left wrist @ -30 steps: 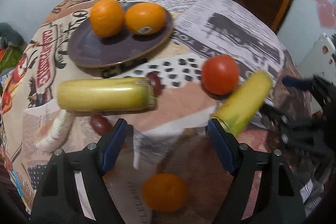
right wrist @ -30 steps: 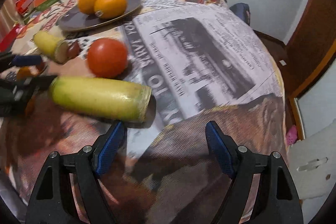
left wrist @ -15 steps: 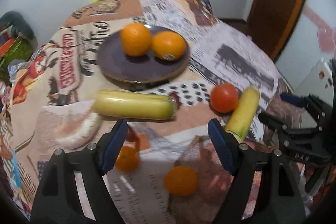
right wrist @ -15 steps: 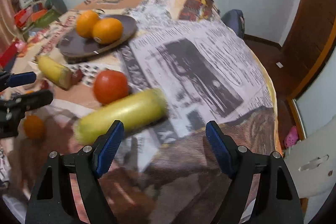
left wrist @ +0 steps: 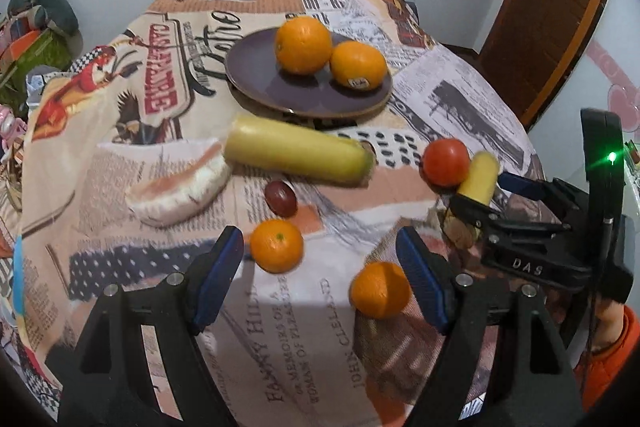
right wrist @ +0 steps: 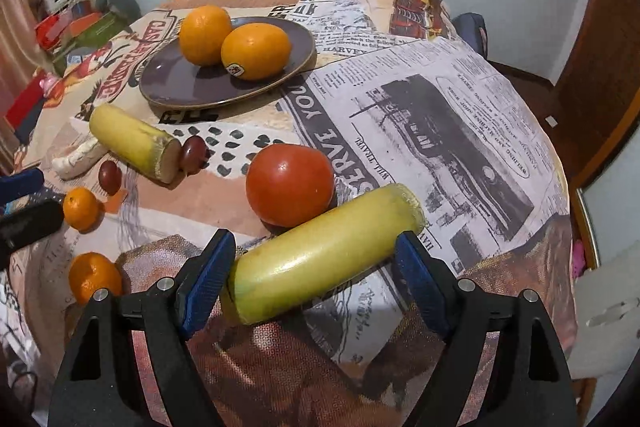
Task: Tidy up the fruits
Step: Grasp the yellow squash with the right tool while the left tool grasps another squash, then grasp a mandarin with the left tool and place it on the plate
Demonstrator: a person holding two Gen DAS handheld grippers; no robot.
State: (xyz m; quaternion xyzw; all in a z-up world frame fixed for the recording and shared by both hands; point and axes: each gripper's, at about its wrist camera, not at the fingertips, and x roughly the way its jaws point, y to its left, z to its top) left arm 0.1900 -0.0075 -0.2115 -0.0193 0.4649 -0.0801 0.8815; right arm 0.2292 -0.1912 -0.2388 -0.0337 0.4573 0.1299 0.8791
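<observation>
Round table covered by a newspaper-print cloth point(right wrist: 460, 115). A dark plate point(left wrist: 256, 83) is set toward the far side; two oranges point(left wrist: 303, 45) are seen on it, touching each other.

Right gripper point(right wrist: 312, 277): jaws have just been opening and are held wide. A yellow banana piece point(right wrist: 324, 253) is seen lying slantwise between them on the cloth; no pad is seen pressing on it. A tomato point(right wrist: 289, 183) is found just behind it, touching it.

Left gripper point(left wrist: 320, 277): jaws spread, nothing clamped. One mandarin point(left wrist: 276, 245) is seen between the fingertips, a second mandarin point(left wrist: 380, 289) near the right-hand finger, both on the cloth.

A second banana piece point(left wrist: 296, 155) is laid below the plate, a dark grape point(left wrist: 281, 198) near it, a pale peeled segment point(left wrist: 176, 191) beside its left end.
</observation>
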